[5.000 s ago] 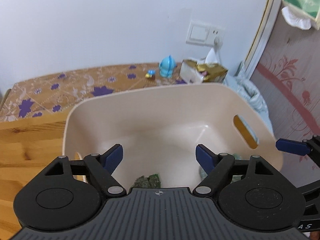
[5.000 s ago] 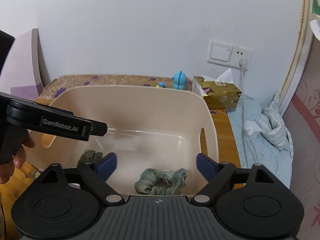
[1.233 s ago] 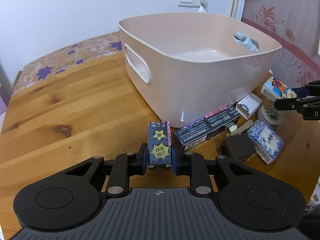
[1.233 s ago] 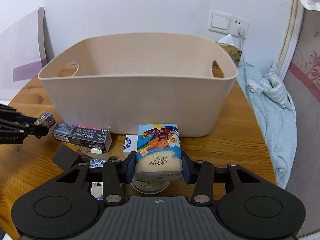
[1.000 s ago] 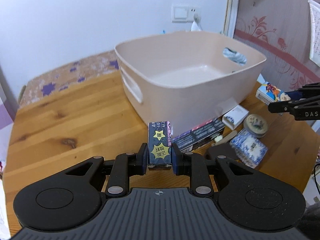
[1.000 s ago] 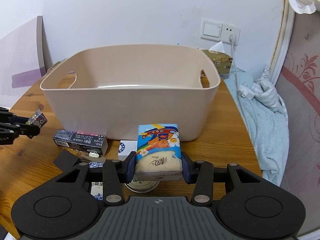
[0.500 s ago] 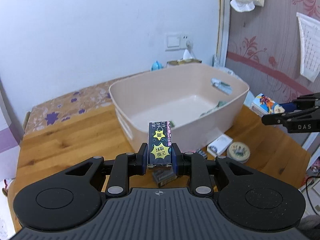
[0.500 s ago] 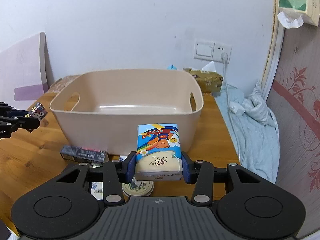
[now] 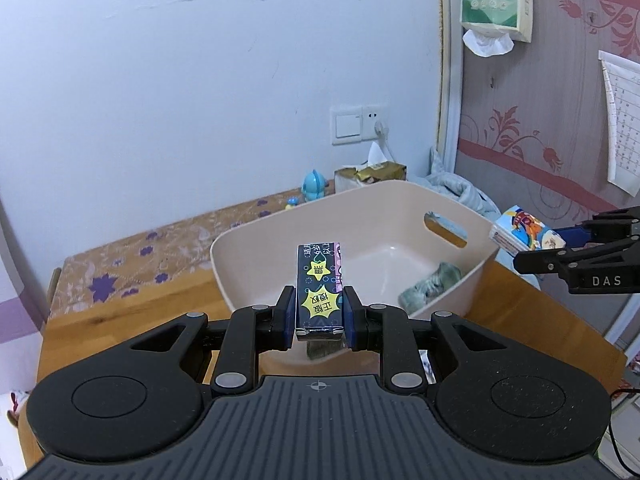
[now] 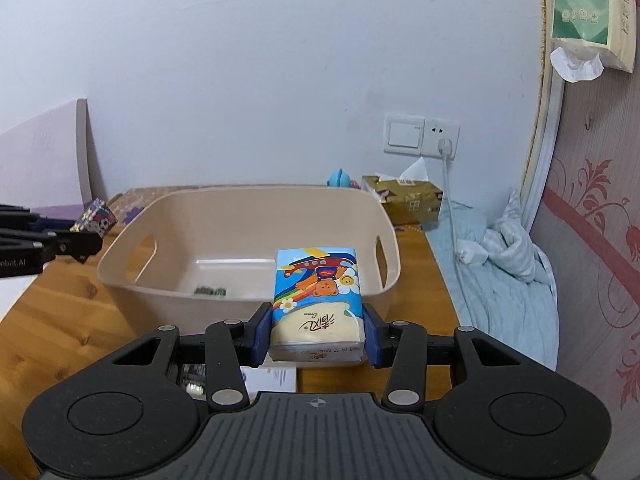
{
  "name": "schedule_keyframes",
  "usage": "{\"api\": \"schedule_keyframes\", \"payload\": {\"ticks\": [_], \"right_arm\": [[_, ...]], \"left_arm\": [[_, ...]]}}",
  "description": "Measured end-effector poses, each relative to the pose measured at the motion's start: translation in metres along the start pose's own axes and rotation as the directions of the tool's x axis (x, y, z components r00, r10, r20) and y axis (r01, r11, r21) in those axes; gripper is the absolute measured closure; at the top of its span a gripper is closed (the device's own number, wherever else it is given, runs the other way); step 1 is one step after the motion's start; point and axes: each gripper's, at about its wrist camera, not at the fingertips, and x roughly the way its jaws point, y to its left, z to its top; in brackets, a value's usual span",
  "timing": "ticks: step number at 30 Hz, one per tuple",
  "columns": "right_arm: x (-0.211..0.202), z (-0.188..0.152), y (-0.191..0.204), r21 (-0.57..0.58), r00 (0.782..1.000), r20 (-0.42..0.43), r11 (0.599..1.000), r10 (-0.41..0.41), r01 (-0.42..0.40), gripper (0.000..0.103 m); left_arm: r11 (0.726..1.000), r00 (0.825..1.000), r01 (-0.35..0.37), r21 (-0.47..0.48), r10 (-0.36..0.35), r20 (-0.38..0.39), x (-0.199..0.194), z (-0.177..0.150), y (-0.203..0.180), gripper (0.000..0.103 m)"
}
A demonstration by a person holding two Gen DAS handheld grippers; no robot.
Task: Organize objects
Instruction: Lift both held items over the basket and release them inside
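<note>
Beige plastic, the bin (image 9: 256,236) lies at twelve o'clock from both grippers. The left gripper (image 9: 319,316) has its fingers clenched on a dark carton (image 9: 319,284), long axis pointing bin-ward. The right gripper (image 10: 317,334) clamps a tissue pack (image 10: 316,300) just short of the near rim; judged slightly nearer.
</note>
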Motion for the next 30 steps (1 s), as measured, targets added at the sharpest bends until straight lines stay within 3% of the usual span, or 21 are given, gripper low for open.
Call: {"api": "schedule_keyframes", "payload": {"ticks": [13, 30], "right_arm": [[0.031, 0.029, -0.015, 0.010, 0.999, 0.026, 0.999, -0.032, 0.032, 0.060], [0.107, 0.045, 0.007, -0.109, 0.995, -0.103, 0.994, -0.010, -0.002, 0.060]], "left_arm": [[0.999, 0.999, -0.043, -0.015, 0.043, -0.025, 0.056, 0.021, -0.008, 0.079], [0.998, 0.975, -0.058, -0.016, 0.054, -0.217, 0.140, 0.018, -0.001, 0.079]]}}
